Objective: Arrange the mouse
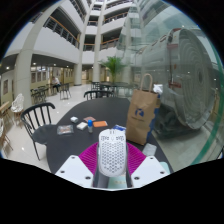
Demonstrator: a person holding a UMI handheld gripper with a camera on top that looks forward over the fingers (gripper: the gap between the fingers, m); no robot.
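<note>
An airy, many-storeyed atrium is rising behind everything, with balconies, pale columns and a potted plant [112, 66] far back, and dark chairs [34, 118] are standing around café tables. Nearer in, a round dark table [62, 146] is carrying the work: a brown paper bag [142, 117] standing upright well beyond the fingers, plus a few small flat items [84, 125] lying beside it (too small to name with confidence).

The gripper [111, 172] is pointing forward over the table's near edge, and its two fingers are pressing in on a white, perforated-looking mouse [111, 155], which is sitting upright between the magenta pads [91, 157]. So the mouse is off the surface, clamped and being carried, as far as I can judge, with the placing step not yet done.

The risks from here are mostly about the hold and the set-down. The mouse's shell is looking smooth and curved, so a loosening squeeze or a sharp tilt could be letting it slide out forward and drop onto the table. Because it is standing on end in the grip, releasing it from too high would probably be sending it toppling or rolling rather than resting flat. Swinging towards the bag could be knocking that light bag over, and crowding the small items would be leaving the mouse perched on them instead of on bare table.
</note>
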